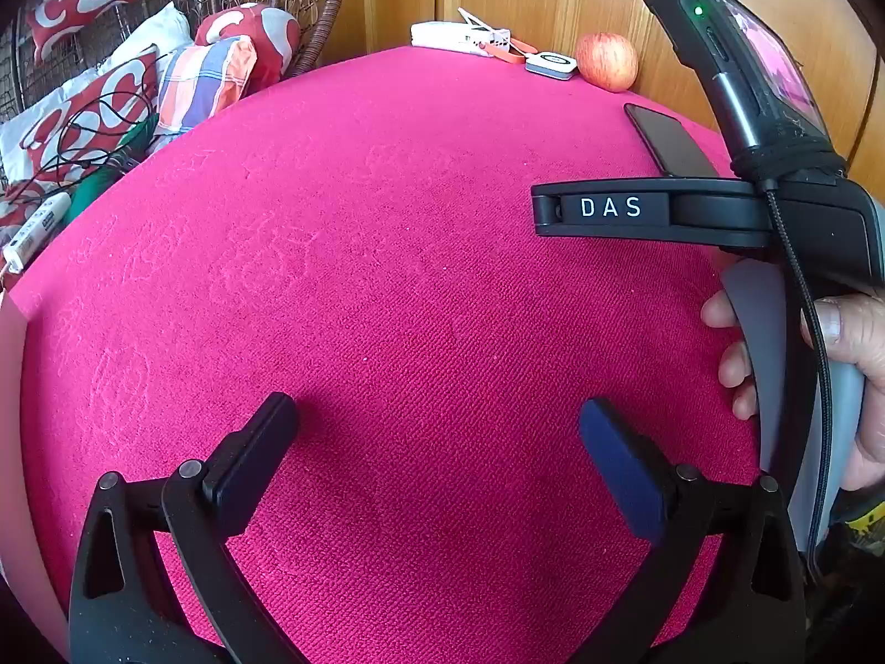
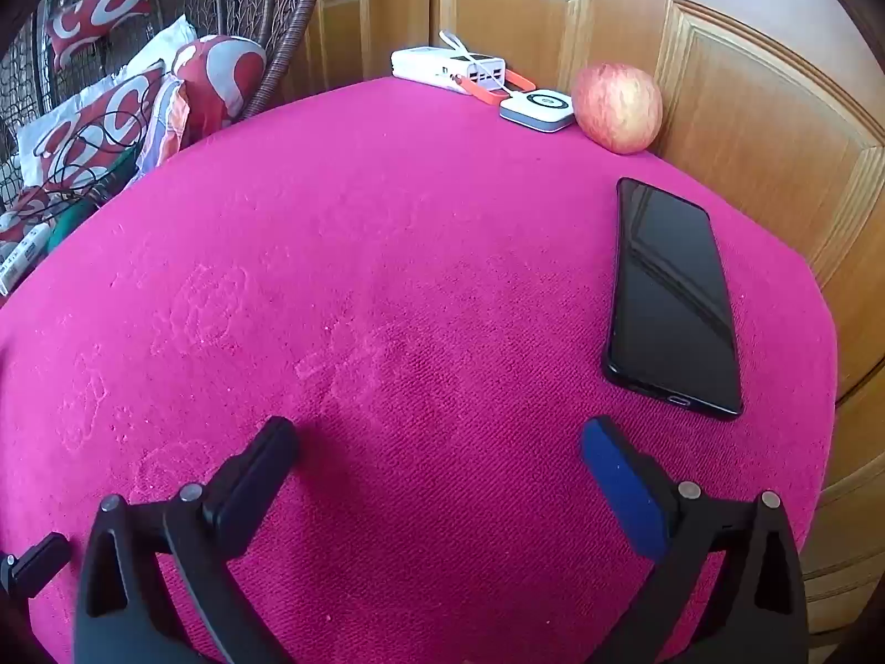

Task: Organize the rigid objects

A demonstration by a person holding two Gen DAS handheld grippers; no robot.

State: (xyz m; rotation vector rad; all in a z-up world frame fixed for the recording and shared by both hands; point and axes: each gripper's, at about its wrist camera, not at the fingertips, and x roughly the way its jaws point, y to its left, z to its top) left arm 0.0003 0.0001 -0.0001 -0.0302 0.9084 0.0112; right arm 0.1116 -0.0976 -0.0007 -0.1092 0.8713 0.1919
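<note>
A black phone (image 2: pixel 672 299) lies flat on the magenta cloth at the right, a little ahead and right of my open, empty right gripper (image 2: pixel 440 448). At the far edge sit a red apple (image 2: pixel 617 108), a small white square puck (image 2: pixel 536 109) and a white power bank (image 2: pixel 448 69) with orange strap. In the left wrist view my left gripper (image 1: pixel 437 426) is open and empty over bare cloth; the phone (image 1: pixel 666 138), apple (image 1: pixel 607 61), puck (image 1: pixel 550 63) and power bank (image 1: pixel 459 36) lie far ahead right. The right gripper's body (image 1: pixel 608 207), marked DAS, shows at right.
The magenta-covered table (image 2: pixel 387 276) ends against a wooden cabinet (image 2: pixel 746 83) behind and at the right. Left of the table a wicker chair (image 2: pixel 265 27) holds red and white cushions (image 2: pixel 110 122) and cables. A hand (image 1: pixel 846 365) grips the right tool.
</note>
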